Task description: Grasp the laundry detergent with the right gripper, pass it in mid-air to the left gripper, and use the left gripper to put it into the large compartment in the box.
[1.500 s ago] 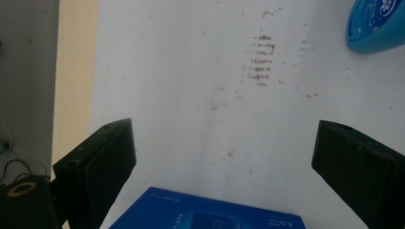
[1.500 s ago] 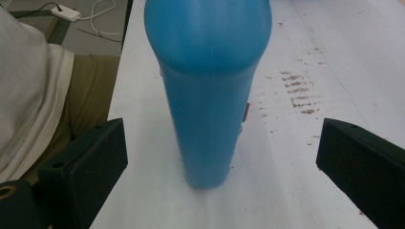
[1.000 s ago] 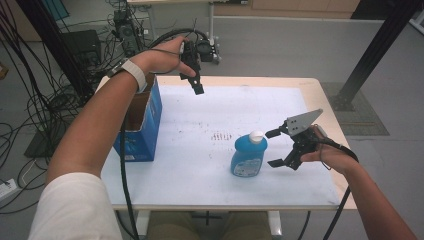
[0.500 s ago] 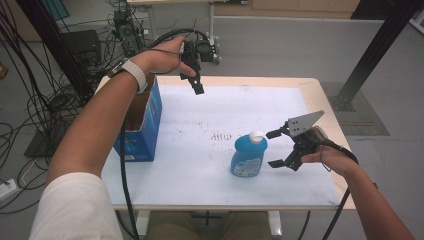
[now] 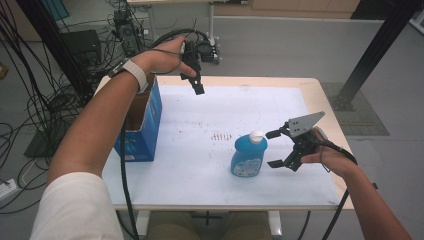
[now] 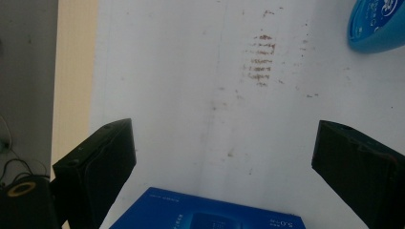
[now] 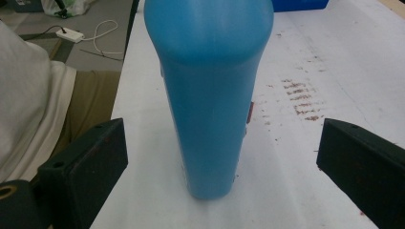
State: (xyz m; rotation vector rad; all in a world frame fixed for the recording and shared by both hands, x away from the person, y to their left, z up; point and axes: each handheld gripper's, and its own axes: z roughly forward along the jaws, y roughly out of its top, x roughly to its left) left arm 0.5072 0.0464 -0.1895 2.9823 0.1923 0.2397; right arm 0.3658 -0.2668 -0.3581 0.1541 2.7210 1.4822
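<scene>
– Near the front-right of the tabletop point(image 5: 300, 100), what's standing there?
– Blue bottle point(image 5: 248, 155), upright, white cap on top, on the white sheet covering most of the top. Faint brown smudge marks point(image 5: 218, 135) on the sheet just behind it.
– Right gripper?
– Right gripper point(image 5: 274, 149) sits just right of the bottle, jaws spread wide, one up nr the cap, one down nr the base, pointing at the bottle. Not touching as far as I can see. Grey plate on top, cable trailing off the person's wrist.
– And from its own cam?
– Right gripper view: bottle point(image 7: 210, 95) dead centre between the two black jaws, clear gap each side. Nothing held. Smudge marks point(image 7: 300, 100) off to the side of it.
– Left one?
– Left gripper point(image 5: 196, 85) is up over the far edge of the tabletop, well apart from the bottle, pointing down. Left gripper view shows jaws wide, nothing between them but white sheet & the smudges point(image 6: 260, 59). Corner of the bottle point(image 6: 377, 26) at the top right of that view.
– Anything else?
– Blue cardboard box point(image 5: 142, 127), open top, at the left edge of the tabletop, under the person's left forearm. Its edge point(image 6: 210, 214) shows low in the left gripper view too. Cables on the floor beyond the table.
</scene>
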